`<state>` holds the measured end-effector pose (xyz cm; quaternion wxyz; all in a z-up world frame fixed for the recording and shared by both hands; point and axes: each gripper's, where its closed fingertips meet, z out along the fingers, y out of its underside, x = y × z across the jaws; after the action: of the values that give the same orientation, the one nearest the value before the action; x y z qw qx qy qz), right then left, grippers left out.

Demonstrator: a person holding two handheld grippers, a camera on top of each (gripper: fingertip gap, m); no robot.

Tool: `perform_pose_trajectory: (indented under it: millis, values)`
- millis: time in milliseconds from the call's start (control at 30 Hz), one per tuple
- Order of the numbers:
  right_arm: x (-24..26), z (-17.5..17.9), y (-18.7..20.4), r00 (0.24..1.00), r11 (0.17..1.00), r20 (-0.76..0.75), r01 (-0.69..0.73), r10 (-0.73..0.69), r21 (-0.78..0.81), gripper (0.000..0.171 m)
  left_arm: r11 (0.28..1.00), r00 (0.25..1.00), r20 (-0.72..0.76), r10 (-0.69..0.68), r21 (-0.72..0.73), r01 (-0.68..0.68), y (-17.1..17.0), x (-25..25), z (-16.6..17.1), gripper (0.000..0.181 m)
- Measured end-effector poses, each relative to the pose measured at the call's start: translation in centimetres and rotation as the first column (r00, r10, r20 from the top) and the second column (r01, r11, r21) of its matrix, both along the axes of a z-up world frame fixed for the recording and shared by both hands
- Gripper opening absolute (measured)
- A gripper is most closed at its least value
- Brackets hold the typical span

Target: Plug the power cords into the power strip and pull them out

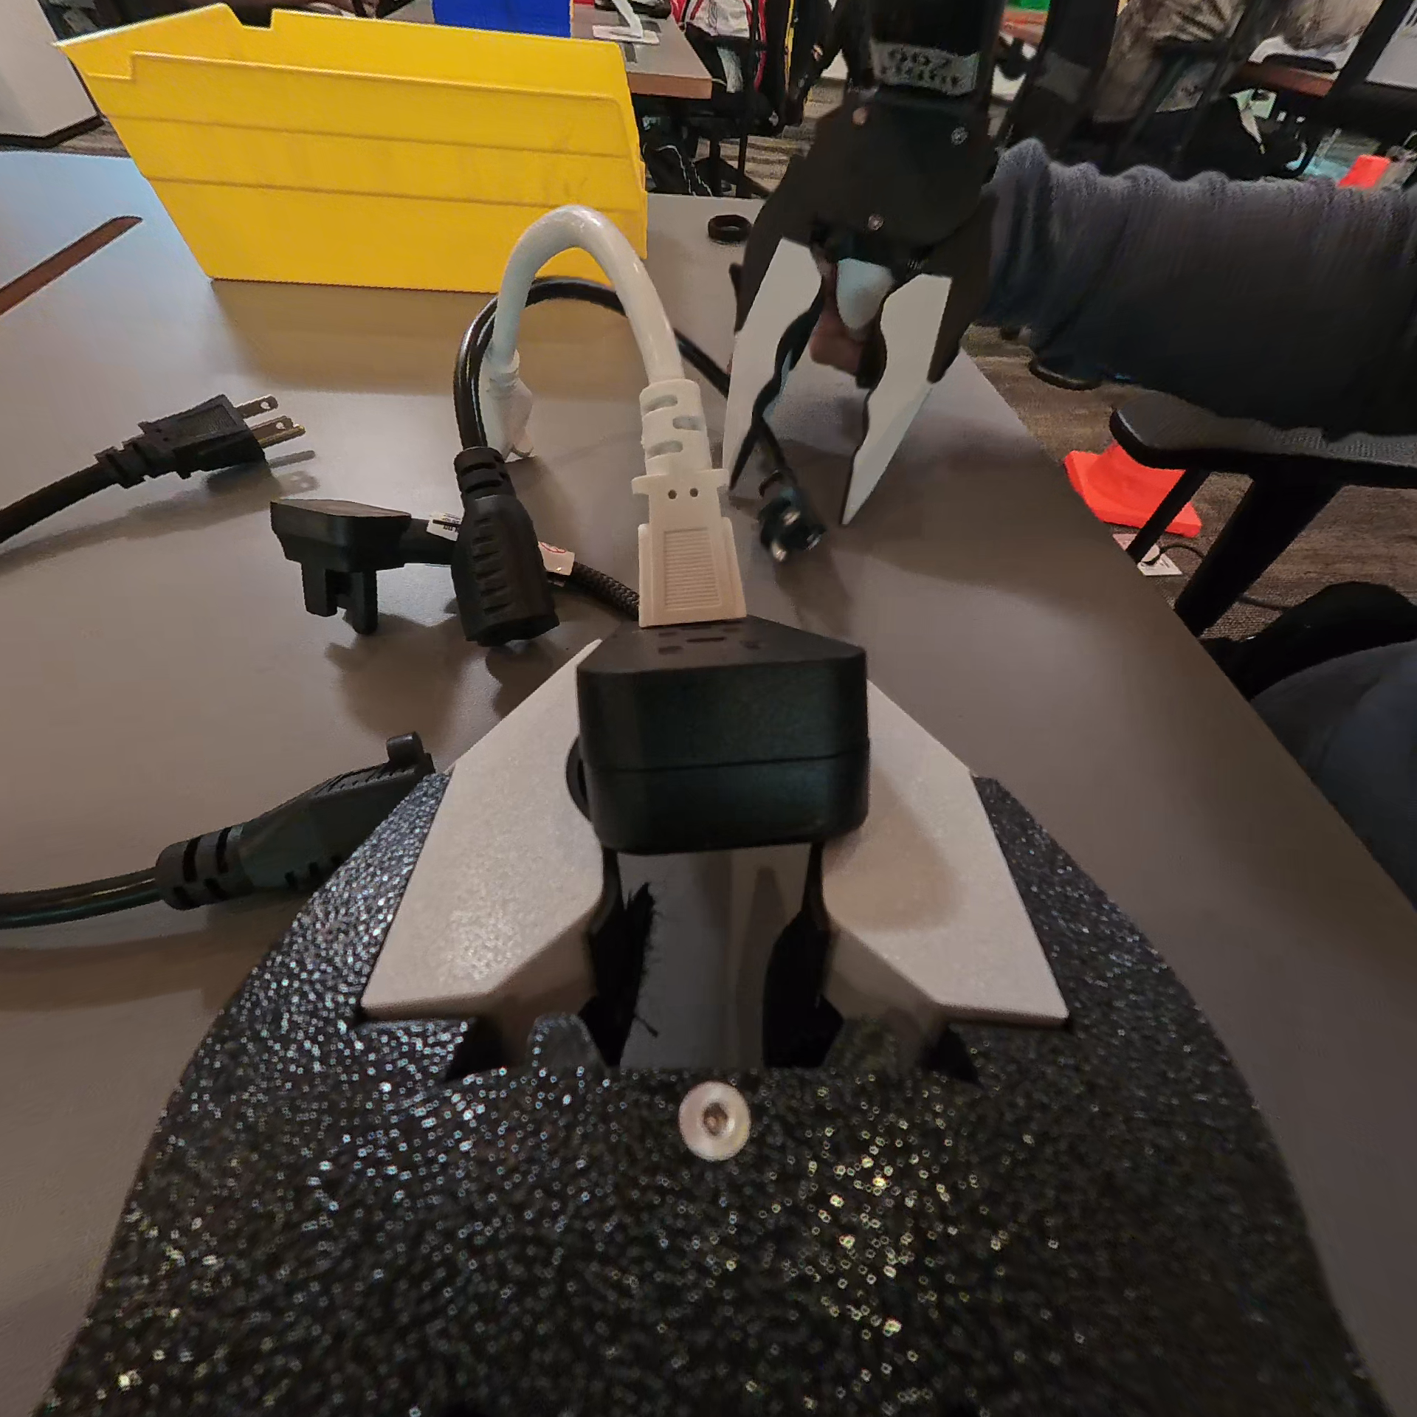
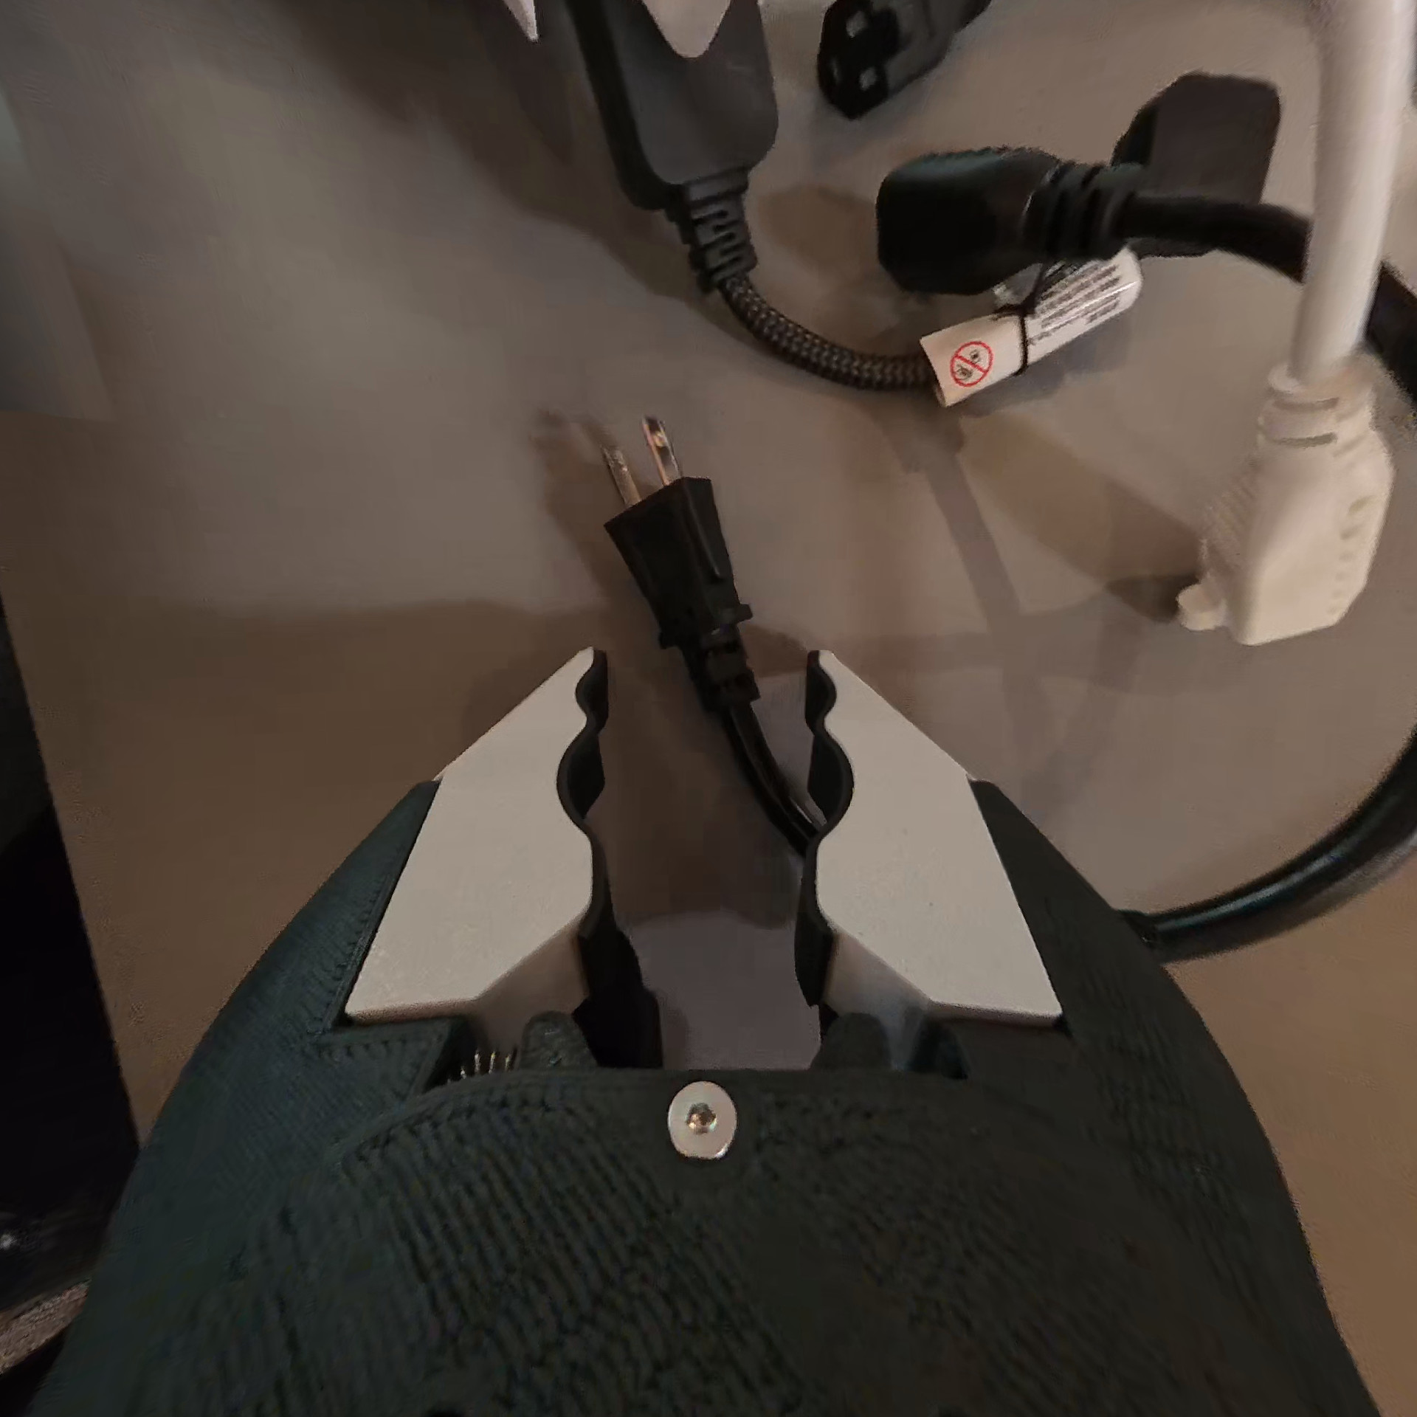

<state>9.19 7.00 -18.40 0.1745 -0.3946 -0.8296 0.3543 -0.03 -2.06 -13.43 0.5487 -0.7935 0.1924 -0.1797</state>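
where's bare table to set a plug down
Bare grey table lies right of the black power strip, out to the table edge, and in front of the yellow plastic bin. Crowded: left of the white plug, among black plugs.

Matt black plastic power strip (image 1: 721, 736); braided cloth-sheathed cord (image 2: 805, 337).

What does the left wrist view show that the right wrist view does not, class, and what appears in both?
Only the left wrist view shows the left gripper shut on the black power strip, with the white plug seated in its top, and the yellow bin behind.

Only the right wrist view shows the prongs of the small black plug, whose cord runs between the open right gripper fingers, and the tagged braided cable.

Both show the grey table, the white cord's other end and the right gripper.
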Motion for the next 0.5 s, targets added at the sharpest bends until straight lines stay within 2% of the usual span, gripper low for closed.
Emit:
perform_pose_trajectory:
  millis: [33, 67, 100, 200, 300, 400, 500]
  values:
    - [-0.3, 0.0, -0.2, 1.000, 1.000, -0.002, 0.001, -0.001, -0.032, 0.045, 1.000, 1.000, -0.005, 0.000, 0.002, 0.000, 0.0, 0.0, 0.0, 0.050]
    - [-0.6, 0.0, -0.3, 1.000, 0.999, -0.008, 0.015, -0.016, -0.051, 0.028, 1.000, 1.000, -0.009, 0.000, 0.004, 0.000, 0.0, 0.0, 0.0, 0.050]
    - [-0.8, 0.0, -0.5, 1.000, 0.998, -0.006, 0.014, -0.014, -0.063, 0.021, 1.000, 1.000, -0.014, -0.001, 0.006, 0.001, 0.0, 0.1, 0.0, 0.050]
    - [0.2, 1.1, -0.9, 0.999, 0.999, 0.043, -0.026, 0.028, -0.032, 0.020, 1.000, 0.999, -0.036, 0.000, 0.016, 0.000, -0.1, 0.2, -0.1, 0.050]
    - [-0.4, 6.2, -0.6, 1.000, 1.000, -0.028, 0.009, -0.009, 0.016, 0.020, 0.999, 0.998, -0.070, 0.009, 0.034, -0.007, -0.1, 0.2, -0.1, 0.050]
    - [-1.9, 11.3, -0.8, 0.995, 0.983, -0.096, 0.038, -0.021, 0.178, 0.020, 0.996, 0.987, -0.151, 0.053, 0.076, -0.042, 0.2, 0.3, -0.2, 0.050]
    - [-3.9, 13.6, -2.5, 0.999, 0.933, -0.052, 0.007, 0.013, 0.359, 0.020, 0.991, 0.977, -0.179, 0.112, 0.091, -0.097, 0.7, 0.5, -0.2, 0.051]
